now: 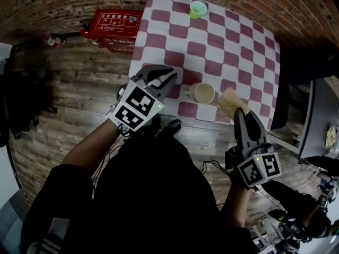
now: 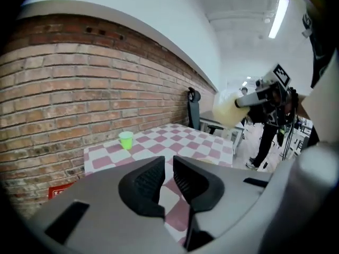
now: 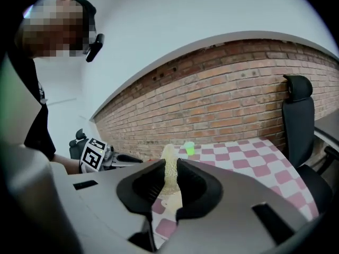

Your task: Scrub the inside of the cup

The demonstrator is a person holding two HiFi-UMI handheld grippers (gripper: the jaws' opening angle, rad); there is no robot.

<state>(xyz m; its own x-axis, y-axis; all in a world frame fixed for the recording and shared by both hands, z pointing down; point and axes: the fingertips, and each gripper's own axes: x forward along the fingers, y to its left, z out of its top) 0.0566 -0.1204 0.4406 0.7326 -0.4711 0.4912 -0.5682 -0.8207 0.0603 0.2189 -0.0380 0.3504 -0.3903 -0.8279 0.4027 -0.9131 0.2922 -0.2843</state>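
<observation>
Person (image 1: 153, 194) in dark clothing fills the bottom of the head view, one gripper in each hand. Left gripper (image 1: 161, 82) hovers over the near left corner of the red-and-white checked table (image 1: 249, 46). Right gripper (image 1: 242, 112) is at the near right corner. Cup (image 1: 203, 93): pale, upright, handle to the left, close to the near edge between the two grippers, touched by neither. Sponge (image 1: 231, 100): yellowish, just to the right of the cup and outside it. Green cup (image 1: 197, 8) stands at the far edge. Only the head view shows the pale cup clearly, and the red box (image 1: 114, 24) on the floor (image 1: 79, 89) to the left of the table. Its lid carries white Chinese characters, too small to read. Left gripper view: jaws slightly apart with a narrow gap that holds nothing, checked table showing behind them. The same view catches the right gripper raised off to the right with the sponge at its tip. Right gripper view: jaws clenched on the sponge, which stands up between the pads. This view alone shows the black office chair (image 3: 299, 115) at the table's right edge. It also shows the brick wall (image 3: 238, 99) behind, and the left gripper's black-and-white marker cube at the left.
</observation>
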